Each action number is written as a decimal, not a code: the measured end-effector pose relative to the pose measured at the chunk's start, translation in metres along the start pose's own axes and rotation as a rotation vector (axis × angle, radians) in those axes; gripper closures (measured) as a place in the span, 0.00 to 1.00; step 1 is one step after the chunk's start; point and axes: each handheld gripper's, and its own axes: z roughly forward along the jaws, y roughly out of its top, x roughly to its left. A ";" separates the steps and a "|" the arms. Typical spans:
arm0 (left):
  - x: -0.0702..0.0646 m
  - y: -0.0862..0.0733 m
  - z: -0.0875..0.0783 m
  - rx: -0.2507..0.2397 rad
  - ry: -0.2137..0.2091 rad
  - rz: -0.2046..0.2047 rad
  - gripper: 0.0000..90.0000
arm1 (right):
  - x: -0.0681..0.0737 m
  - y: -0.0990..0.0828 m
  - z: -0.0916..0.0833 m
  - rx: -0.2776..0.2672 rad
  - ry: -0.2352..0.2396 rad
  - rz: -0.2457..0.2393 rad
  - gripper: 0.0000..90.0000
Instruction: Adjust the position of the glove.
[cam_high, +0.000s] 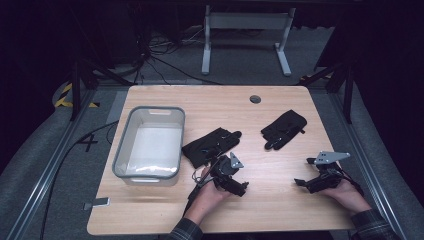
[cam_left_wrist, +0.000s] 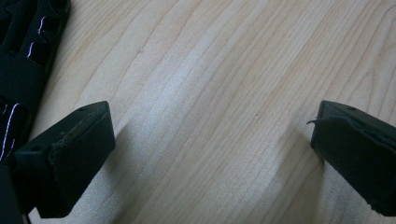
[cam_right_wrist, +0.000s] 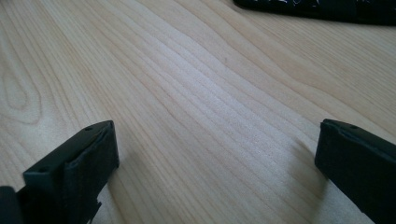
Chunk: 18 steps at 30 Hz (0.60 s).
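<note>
Two black gloves lie on the wooden table (cam_high: 165, 210). One glove (cam_high: 210, 145) is near the middle, just beyond my left gripper (cam_high: 243, 187); its edge is at the left of the left gripper view (cam_left_wrist: 21, 65). The other glove (cam_high: 284, 128) lies farther right and shows as a dark strip at the top of the right gripper view (cam_right_wrist: 317, 8). My left gripper (cam_left_wrist: 212, 135) is open, low over bare wood. My right gripper (cam_high: 305, 171) points left and is also open (cam_right_wrist: 217, 149) over bare wood. Nothing is between either pair of jaws.
A grey plastic bin (cam_high: 122, 150) stands on the left part of the table. A round cable hole (cam_high: 255, 99) sits near the far edge. Beyond the table are a white desk frame (cam_high: 245, 35) and floor cables (cam_high: 165, 60).
</note>
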 end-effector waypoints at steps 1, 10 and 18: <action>0.000 0.000 0.000 0.000 0.000 0.000 0.00 | 0.000 0.000 0.000 0.000 0.000 0.000 0.00; 0.000 0.000 0.000 0.000 -0.002 0.001 0.00 | -0.003 0.004 -0.003 0.003 0.012 -0.012 0.19; 0.000 -0.001 -0.001 0.001 -0.009 0.007 0.00 | -0.009 0.019 -0.008 -0.017 0.004 -0.002 0.58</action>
